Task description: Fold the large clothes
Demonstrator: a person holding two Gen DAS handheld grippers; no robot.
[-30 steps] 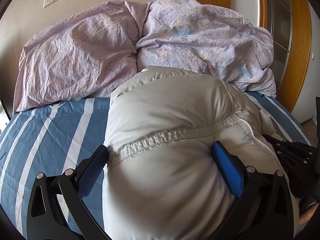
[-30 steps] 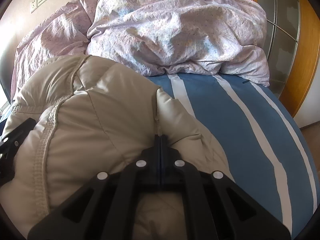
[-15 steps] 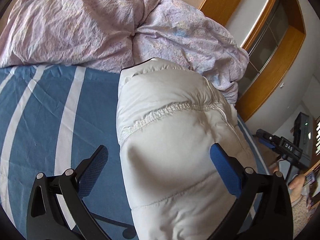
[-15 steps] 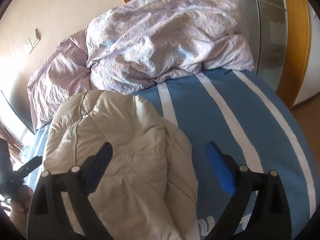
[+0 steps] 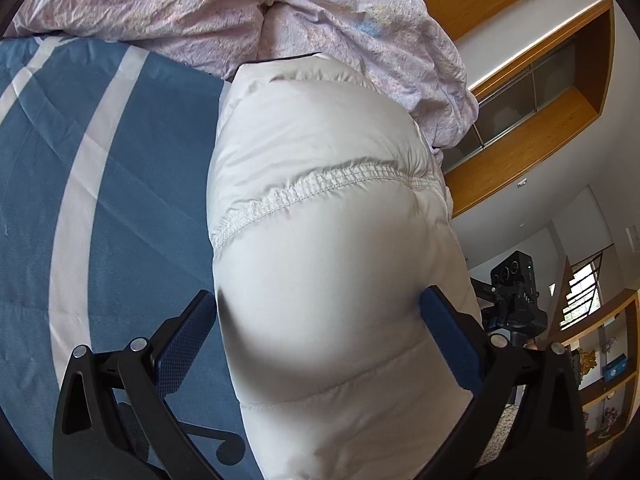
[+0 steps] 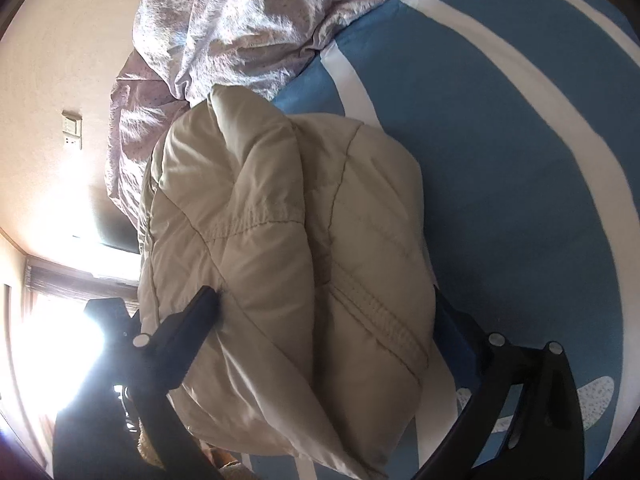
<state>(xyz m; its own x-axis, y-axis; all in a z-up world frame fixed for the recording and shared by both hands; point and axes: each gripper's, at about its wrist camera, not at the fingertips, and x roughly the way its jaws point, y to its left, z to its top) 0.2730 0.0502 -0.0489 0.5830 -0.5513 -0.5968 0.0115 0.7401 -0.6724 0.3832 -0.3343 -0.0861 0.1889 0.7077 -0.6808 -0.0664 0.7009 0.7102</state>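
A puffy light beige down jacket (image 5: 320,216) lies bunched in a thick bundle on the blue-and-white striped bed sheet (image 5: 92,184). My left gripper (image 5: 320,344) is open, its blue-padded fingers (image 5: 188,340) wide apart on either side of the jacket's near end. My right gripper (image 6: 324,344) is also open and straddles the jacket (image 6: 280,248) from the other side, its view rolled sideways. Neither gripper pinches the fabric.
A crumpled lilac duvet (image 5: 240,12) is heaped at the head of the bed, touching the jacket's far end. A wooden-framed glass cabinet (image 5: 532,92) stands to the right. A camera on a stand (image 5: 516,292) is beyond the bed edge. A bright window (image 6: 76,344) glares.
My right gripper was shut on the jacket a second ago, then opened. Both grippers have rolled and shifted, now straddling the bundle, which lies more compact on the sheet.
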